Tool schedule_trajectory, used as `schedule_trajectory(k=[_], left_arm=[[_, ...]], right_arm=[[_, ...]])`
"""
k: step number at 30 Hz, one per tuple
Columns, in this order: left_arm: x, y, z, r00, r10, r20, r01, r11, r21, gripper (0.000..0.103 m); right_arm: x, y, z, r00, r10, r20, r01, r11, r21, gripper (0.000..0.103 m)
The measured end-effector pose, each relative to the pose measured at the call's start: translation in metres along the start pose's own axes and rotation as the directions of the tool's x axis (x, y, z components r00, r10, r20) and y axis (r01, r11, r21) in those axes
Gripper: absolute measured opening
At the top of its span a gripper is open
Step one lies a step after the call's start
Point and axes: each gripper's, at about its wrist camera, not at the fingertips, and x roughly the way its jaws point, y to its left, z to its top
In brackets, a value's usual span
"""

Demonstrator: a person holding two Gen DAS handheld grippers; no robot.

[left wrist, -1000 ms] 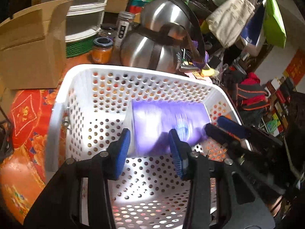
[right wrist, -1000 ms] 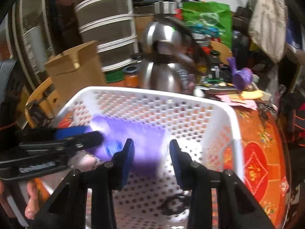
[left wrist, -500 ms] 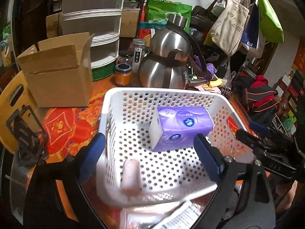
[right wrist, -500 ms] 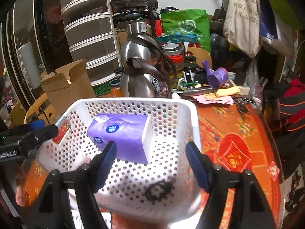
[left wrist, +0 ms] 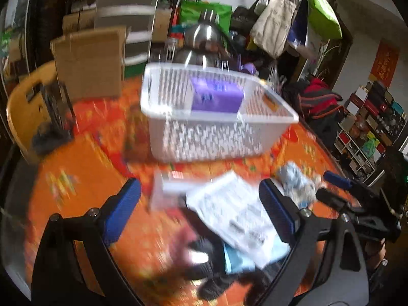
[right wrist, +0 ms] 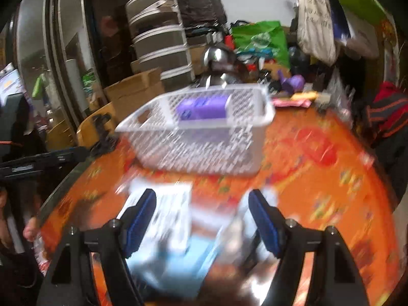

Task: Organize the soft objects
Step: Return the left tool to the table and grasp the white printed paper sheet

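Left wrist: left gripper wide, empty; purple pack in basket beyond

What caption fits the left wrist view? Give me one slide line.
Open left tool above scattered white packets on the orange tablecloth; purple tissue pack sits in the white basket.

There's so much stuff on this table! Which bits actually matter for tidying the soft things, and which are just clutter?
Part of the job:
- white basket
- purple tissue pack lying inside it
- blurred heap of packets on the orange tablecloth

Just lying about:
- steel kettle
- cardboard box
- hanging bags
- plastic drawers
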Motion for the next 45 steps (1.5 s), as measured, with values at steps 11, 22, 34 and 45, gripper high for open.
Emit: schedule_trajectory(k=[11,22,34,45], left_arm=[[0.053,-0.007,-0.053,0.986,-0.073,-0.148,0.068,0.997,-0.037,0.092],[0.101,-0.006,-0.05,0.957,-0.166,-0.239,0.143,0.984,-0.11,0.074],[0.117,-0.016,-0.045,0.941,-0.234,-0.244,0.203,0.968,-0.145,0.038],[0.106,-0.015,-0.047,0.951,-0.229,-0.207,0.203,0.97,-0.136,0.029]], right_arm=[[0.02,0.026,-0.038,0.997,0.048,-0.068,-0.049,0.999,-0.018,0.068],[0.05,0.032,-0.043,0.987,0.077,-0.139,-0.081,0.996,-0.023,0.057],[0.06,0.028,-0.038,0.98,0.125,-0.154,-0.127,0.992,-0.006,0.037],[0.057,0.036,-0.037,0.987,0.081,-0.135,-0.09,0.994,-0.063,0.016]])
